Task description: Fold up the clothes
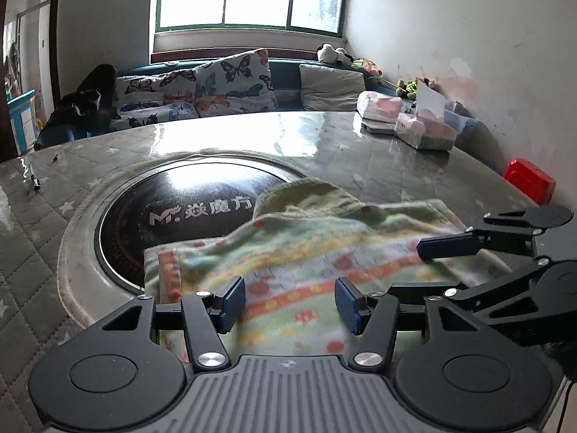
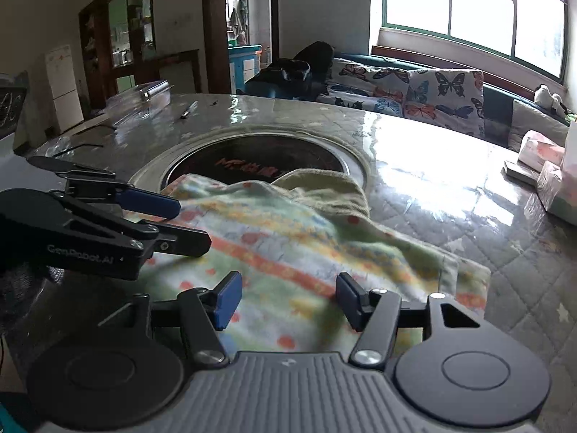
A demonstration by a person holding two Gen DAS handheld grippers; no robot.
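Note:
A pale green garment (image 1: 306, 252) with orange and yellow patterned stripes lies partly folded on the table, its plain green cuff end (image 1: 306, 195) lying over the round black hotplate (image 1: 173, 213). It also shows in the right wrist view (image 2: 306, 245). My left gripper (image 1: 290, 305) is open and empty just above the garment's near edge. My right gripper (image 2: 285, 301) is open and empty above the near edge too. Each gripper shows in the other's view, the right one (image 1: 447, 247) and the left one (image 2: 158, 209), both over the cloth.
The quilted table (image 1: 396, 166) under clear plastic carries tissue packs (image 1: 425, 130) and a red box (image 1: 528, 180) at the far right, and a pen (image 1: 34, 180) at the left. A sofa with butterfly cushions (image 1: 234, 83) stands behind the table.

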